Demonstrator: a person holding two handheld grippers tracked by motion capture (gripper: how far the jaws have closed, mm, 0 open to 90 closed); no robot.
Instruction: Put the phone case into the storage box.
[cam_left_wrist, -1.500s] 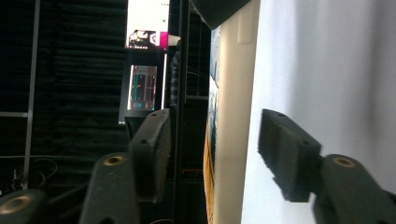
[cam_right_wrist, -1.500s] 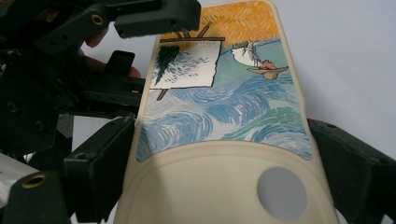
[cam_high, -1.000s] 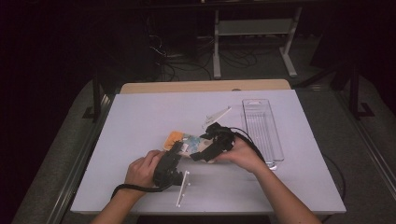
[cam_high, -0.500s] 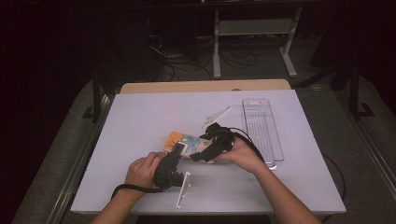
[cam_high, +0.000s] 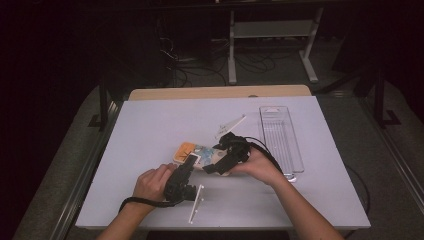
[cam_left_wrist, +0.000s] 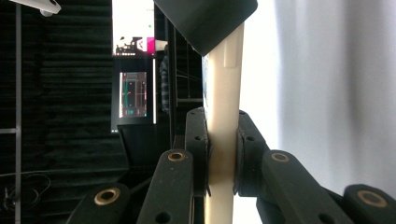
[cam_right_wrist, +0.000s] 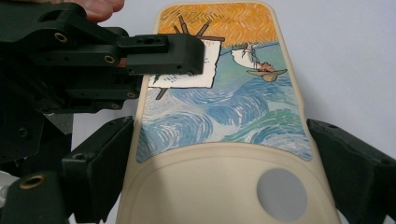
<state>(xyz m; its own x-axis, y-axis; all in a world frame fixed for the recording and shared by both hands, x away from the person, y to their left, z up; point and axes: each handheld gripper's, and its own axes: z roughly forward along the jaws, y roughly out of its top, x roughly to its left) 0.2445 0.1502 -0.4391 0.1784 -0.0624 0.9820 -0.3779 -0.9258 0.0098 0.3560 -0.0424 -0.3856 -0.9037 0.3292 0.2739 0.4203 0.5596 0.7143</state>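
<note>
We see the left gripper (cam_high: 191, 161), closing until now, pinching one painted case (cam_high: 200, 154) at mid-bench (cam_high: 150, 125), the right gripper (cam_high: 216, 167) clasping its sides beside one clear tray (cam_high: 280, 135).

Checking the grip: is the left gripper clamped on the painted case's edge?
Yes, the left gripper has both pads pressed flat against the cream edge of the painted case.

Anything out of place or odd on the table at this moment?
Nothing looks damaged or spilled. The painted case is gripped by both the left gripper and right gripper; white plastic strips lie scattered loosely beside the clear tray.
</note>
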